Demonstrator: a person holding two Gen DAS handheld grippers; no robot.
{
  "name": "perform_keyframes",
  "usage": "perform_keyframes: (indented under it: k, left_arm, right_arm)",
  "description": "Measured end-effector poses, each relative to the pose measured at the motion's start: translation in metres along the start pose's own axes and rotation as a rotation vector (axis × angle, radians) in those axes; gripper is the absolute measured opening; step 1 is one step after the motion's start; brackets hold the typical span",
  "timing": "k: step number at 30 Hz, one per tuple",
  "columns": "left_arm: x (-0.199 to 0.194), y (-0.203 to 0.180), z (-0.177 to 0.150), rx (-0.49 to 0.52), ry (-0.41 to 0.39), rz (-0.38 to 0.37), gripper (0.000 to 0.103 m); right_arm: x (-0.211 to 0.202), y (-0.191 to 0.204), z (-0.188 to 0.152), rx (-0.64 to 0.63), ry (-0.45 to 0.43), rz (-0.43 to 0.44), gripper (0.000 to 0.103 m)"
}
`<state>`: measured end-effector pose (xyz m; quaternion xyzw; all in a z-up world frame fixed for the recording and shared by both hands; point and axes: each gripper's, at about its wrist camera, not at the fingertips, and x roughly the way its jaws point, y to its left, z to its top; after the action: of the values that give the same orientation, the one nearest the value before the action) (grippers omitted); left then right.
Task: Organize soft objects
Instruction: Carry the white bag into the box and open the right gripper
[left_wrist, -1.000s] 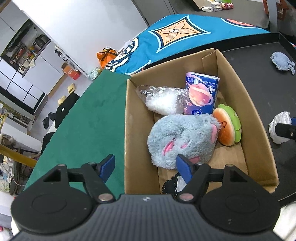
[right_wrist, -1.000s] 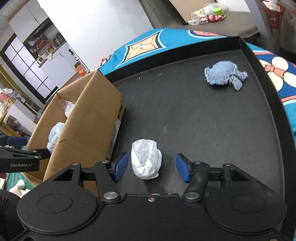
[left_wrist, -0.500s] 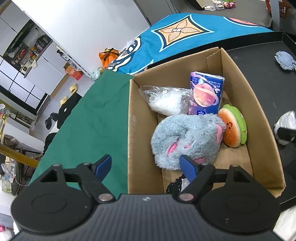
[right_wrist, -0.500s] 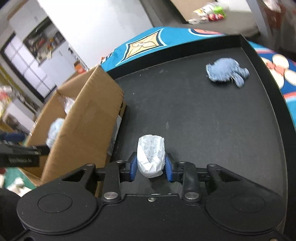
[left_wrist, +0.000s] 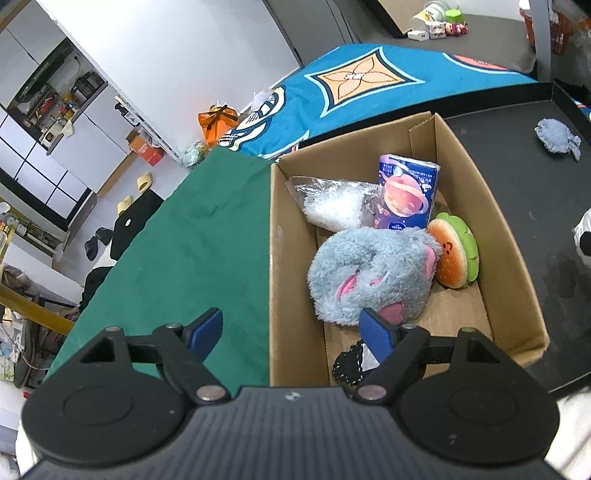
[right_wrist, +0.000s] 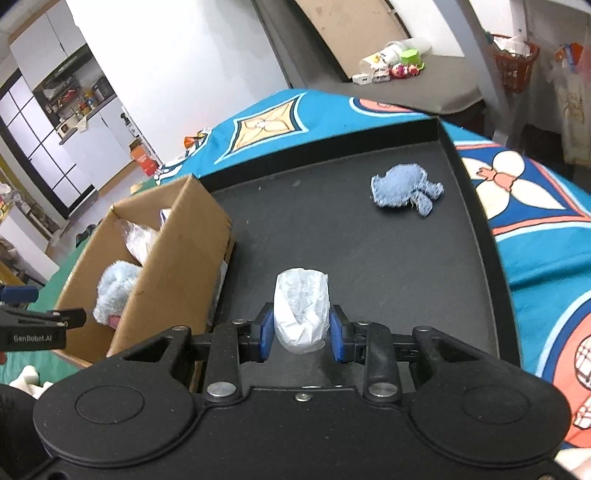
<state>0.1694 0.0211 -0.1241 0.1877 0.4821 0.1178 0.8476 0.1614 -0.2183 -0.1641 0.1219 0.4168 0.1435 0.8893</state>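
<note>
Soft white bundle (crinkled, wrapped in thin plastic) sat pinched between the blue pads of the right gripper, whose jaws had closed onto it within the last second. It was held over the black tray, near the tray's near edge and just right of the cardboard box. Far off on the tray, toward its right rim, lay a blue fuzzy toy, well apart from everything else.

The left gripper hovered over the near left corner of the box with its jaws spread wide and nothing between them; one pad stood over the green cloth left of the box, the other over the box's inside. In the box lay a grey plush with pink ears, touching a burger-shaped toy on its right. Beyond them a tissue pack printed with a planet stood against the far wall, with a clear bag of white stuffing just to its left. A small black item lay at the near end of the box floor, partly hidden by the gripper.
</note>
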Motion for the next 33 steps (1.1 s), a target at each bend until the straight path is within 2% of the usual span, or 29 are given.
perform_keyframes:
  k: [12,18,24,29,33]
  left_arm:
    - [-0.013,0.023,-0.014,-0.075,-0.064,-0.060,0.079]
    - [-0.012,0.028,-0.021,-0.099,-0.083,-0.100,0.076]
    - [-0.005,0.032,-0.029,-0.126,-0.088,-0.133,0.062]
    - [0.002,0.034,-0.037,-0.145,-0.076,-0.165,0.039]
    - [0.007,0.036,-0.037,-0.157,-0.064,-0.181,0.028]
  right_arm:
    - [-0.031,0.046,0.031,-0.072,-0.093,0.051,0.030]
    - [-0.031,0.072,0.036,-0.121,-0.101,0.080,0.030]
    - [-0.029,0.096,0.034,-0.167,-0.089,0.116,0.030]
    - [-0.023,0.111,0.029,-0.191,-0.067,0.133,0.031]
    - [-0.020,0.121,0.025,-0.209,-0.052,0.150,0.031]
